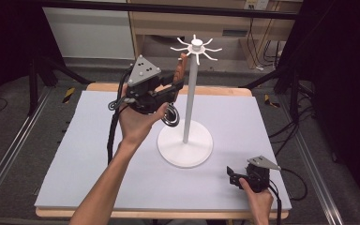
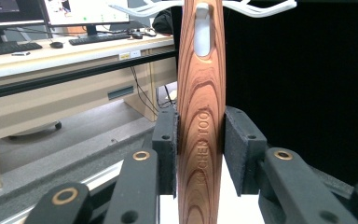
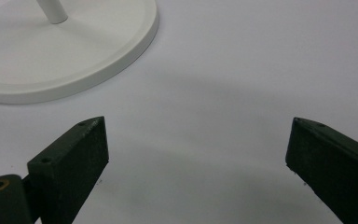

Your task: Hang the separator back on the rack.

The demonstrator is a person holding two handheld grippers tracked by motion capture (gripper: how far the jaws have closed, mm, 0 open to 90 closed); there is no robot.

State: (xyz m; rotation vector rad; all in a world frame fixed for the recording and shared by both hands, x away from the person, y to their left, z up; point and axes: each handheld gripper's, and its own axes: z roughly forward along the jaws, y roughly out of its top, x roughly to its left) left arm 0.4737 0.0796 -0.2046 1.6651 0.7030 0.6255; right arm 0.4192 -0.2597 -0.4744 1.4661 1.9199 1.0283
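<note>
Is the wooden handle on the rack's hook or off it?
On it. A white hook passes through the hole of the handle, which hangs upright, with the left gripper shut on it.

Brown wooden utensil handle cut off at bottom edge; its working end hidden behind left gripper and hand.

A pale grey mat covers a light wooden table. Black cables lie on the floor to its right, and a metal rail runs along its left. In the left gripper view, a long pale wooden desk carries a black keyboard, a dark mouse and a lit monitor.
</note>
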